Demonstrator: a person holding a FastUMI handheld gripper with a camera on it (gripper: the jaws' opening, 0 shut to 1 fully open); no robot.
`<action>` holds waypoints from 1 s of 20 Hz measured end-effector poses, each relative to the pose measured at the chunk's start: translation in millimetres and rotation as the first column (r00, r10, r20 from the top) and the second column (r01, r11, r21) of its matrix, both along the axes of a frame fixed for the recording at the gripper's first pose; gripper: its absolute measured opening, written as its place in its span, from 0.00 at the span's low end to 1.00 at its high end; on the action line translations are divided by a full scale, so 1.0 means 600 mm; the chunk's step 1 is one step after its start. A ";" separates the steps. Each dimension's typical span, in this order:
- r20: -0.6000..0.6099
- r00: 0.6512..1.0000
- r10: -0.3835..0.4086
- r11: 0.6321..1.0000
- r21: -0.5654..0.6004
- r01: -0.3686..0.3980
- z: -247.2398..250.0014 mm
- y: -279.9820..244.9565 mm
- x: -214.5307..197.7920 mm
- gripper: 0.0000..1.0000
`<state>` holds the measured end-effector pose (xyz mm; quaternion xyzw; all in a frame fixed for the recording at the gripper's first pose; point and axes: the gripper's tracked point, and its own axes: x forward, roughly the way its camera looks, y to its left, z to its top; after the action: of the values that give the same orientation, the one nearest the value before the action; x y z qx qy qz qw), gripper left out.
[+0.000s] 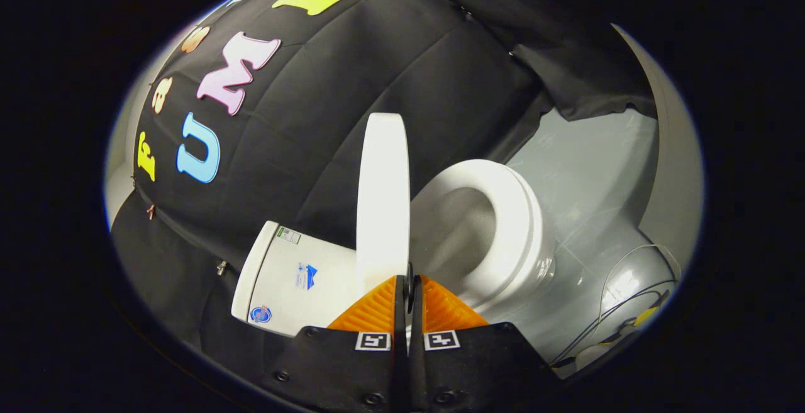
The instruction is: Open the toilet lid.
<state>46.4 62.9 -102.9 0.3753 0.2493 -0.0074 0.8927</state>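
Note:
The white toilet lid (382, 199) stands raised and is seen edge-on, between the tank (295, 275) and the open seat ring (512, 224) over the bowl. My gripper (409, 287) is shut, its two fingers pressed together with only a thin slit between them. The fingertips (377, 306) sit right at the near end of the lid's edge and cover it there. Whether any of the lid's rim is pinched in the slit is hidden.
Black cloth hangs behind the toilet. Grey floor (585, 168) spreads beyond the bowl, with thin cables (629, 287) lying on it close to the bowl's base. A pale wall panel (673, 168) borders the floor on the far side.

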 end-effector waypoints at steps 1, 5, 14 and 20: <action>0.005 1.000 0.004 1.000 -0.018 -0.004 0.011 0.010 0.002 0.05; -0.002 1.000 0.010 0.993 -0.119 -0.010 0.044 0.043 0.006 0.05; 0.016 0.999 0.043 0.970 -0.242 -0.038 0.113 0.130 0.008 0.05; 0.037 0.995 0.093 0.928 -0.365 -0.073 0.158 0.220 0.015 0.05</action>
<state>55.6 195.0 -8.1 0.1930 0.2355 -0.0056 0.9525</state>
